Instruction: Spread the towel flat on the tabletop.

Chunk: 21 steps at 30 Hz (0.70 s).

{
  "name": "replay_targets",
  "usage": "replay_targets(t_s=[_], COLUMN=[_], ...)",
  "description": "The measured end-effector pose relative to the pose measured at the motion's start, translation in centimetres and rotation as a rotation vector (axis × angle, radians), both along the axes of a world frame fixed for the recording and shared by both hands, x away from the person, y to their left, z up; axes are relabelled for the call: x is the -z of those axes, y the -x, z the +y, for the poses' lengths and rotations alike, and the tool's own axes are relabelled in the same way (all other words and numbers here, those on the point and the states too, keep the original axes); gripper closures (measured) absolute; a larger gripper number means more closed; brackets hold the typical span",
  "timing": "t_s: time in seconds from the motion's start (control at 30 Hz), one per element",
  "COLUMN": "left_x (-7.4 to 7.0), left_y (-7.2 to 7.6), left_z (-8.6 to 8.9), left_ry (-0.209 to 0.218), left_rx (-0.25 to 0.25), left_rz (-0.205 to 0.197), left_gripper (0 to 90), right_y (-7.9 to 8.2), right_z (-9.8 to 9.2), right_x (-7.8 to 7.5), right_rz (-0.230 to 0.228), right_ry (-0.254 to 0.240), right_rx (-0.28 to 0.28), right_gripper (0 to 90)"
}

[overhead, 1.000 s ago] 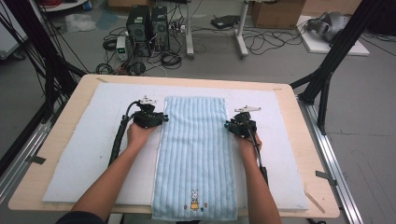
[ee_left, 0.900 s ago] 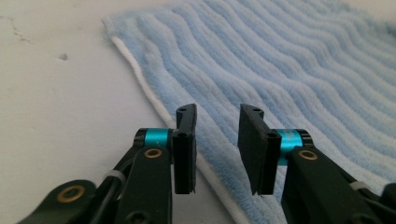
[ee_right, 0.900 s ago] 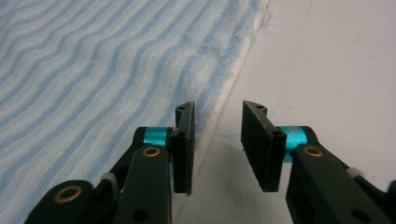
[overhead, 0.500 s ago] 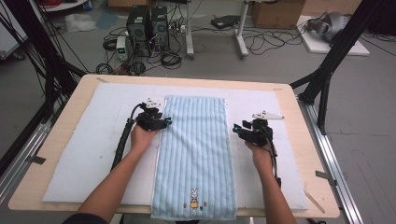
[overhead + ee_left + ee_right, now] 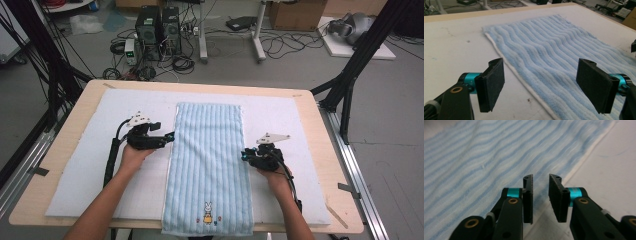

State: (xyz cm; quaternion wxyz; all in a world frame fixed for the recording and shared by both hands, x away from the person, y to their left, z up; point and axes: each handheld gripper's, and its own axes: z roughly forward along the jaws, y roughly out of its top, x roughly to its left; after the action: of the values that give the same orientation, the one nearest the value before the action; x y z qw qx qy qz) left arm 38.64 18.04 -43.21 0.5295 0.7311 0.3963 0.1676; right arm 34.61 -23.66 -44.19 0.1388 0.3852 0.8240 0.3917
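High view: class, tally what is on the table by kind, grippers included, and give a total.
White mat: 1
Blue towel: 1
Grippers: 2, the left gripper and the right gripper
Total: 4

bg: PC towers [image 5: 159, 27] | floor cables [image 5: 280, 45] | cardboard box [image 5: 295, 12] | white mat [image 5: 90, 165]

Blue striped towel [image 5: 209, 165] flat, lengthwise on white mat [image 5: 80, 165], small rabbit motif at near end. Left gripper [image 5: 169, 137] at towel's left edge, jaws just been opening, nothing between. Right gripper [image 5: 243, 156] at right edge, jaws just been closing. Wooden table [image 5: 330, 150] beneath; cables, computer towers [image 5: 159, 27] on floor beyond
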Motion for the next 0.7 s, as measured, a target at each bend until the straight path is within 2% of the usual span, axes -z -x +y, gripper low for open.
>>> replay_targets(t_s=[0.03, 0.07, 0.13, 0.17, 0.23, 0.27, 0.37, 0.47, 0.5, 0.57, 0.63, 0.7], left_x=[0.1, 0.1, 0.2, 0.2, 0.2, 0.2, 0.2, 0.0, 0.0, -0.1, -0.1, -0.2], left_y=[0.1, 0.2, 0.4, 0.5, 0.7, 0.8, 0.8, 0.8, 0.9, 0.9, 1.0, 1.0], left_z=[0.2, 0.4, 0.7, 0.8, 1.1, 1.3, 1.5, 1.8, 1.9, 2.1, 2.1, 2.1], left_ry=[0.007, 0.023, 0.039, 0.041, 0.05, 0.049, 0.061, 0.078, 0.086, 0.097, 0.104, 0.101], left_rx=[-0.002, -0.004, -0.002, -0.004, -0.012, -0.014, -0.019, -0.022, -0.022, -0.018, -0.015, -0.008], left_rz=[0.001, 0.005, 0.014, 0.012, 0.005, 0.007, -0.003, -0.019, -0.021, -0.027, -0.03, -0.033], left_gripper=[23.8, 23.8, 24.5, 24.3, 23.8, 23.2, 22.4, 21.2, 20.9, 18.3, 18.2, 18.2], right_y=[0.0, 0.0, 0.1, 0.3, 0.8, 1.2, 1.8, 1.7, 1.6, 1.5, 1.4, 1.4], right_z=[0.2, 0.1, -0.1, -0.3, -1.0, -1.3, -2.5, -3.7, -4.0, -4.3, -4.6, -4.9], right_x=[0.2, 0.2, 0.0, -0.1, -0.6, -1.0, -2.2, -2.5, -2.5, -2.5, -2.5, -2.6], right_rz=[0.007, 0.004, 0.0, 0.001, -0.02, -0.044, -0.14, -0.136, -0.146, -0.173, -0.195, -0.206], right_ry=[0.042, 0.046, 0.091, 0.087, 0.026, 0.002, -0.016, -0.056, -0.047, -0.022, -0.008, -0.022], right_rx=[0.019, 0.031, 0.073, 0.093, 0.096, 0.095, 0.126, 0.157, 0.168, 0.194, 0.198, 0.206], right_gripper=[79.2, 80.4, 79.2, 77.9, 71.6, 66.0, 42.3, 25.0, 18.5, 12.4, 11.8, 11.7])
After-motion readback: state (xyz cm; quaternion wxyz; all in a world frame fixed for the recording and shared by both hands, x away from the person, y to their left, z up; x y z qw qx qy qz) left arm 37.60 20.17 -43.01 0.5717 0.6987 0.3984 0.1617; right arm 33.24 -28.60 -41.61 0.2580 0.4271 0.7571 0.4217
